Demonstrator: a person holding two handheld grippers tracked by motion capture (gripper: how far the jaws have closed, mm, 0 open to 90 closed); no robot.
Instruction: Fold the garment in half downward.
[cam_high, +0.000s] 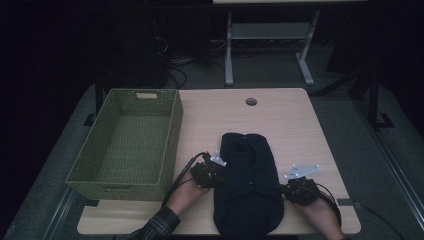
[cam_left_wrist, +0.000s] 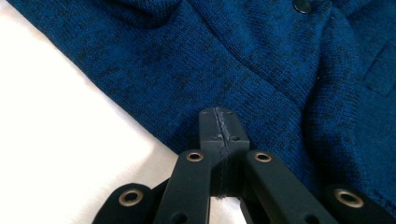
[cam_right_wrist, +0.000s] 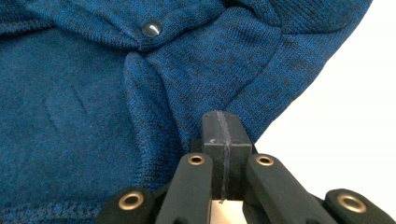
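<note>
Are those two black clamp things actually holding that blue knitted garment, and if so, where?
Both sets of jaws are shut at the blue knitted garment: the left gripper at its left edge, the right gripper at its right edge. Whether fabric is actually pinched between them cannot be told.

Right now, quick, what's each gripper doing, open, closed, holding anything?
Left gripper: closed, jaws pressed together at the blue knit garment, grip on fabric unclear.
Right gripper: closed, at the garment's other edge, grip likewise unclear.

high view: overhead, far; gripper views: close; shared: blue knit garment (cam_high: 247, 185)
</note>
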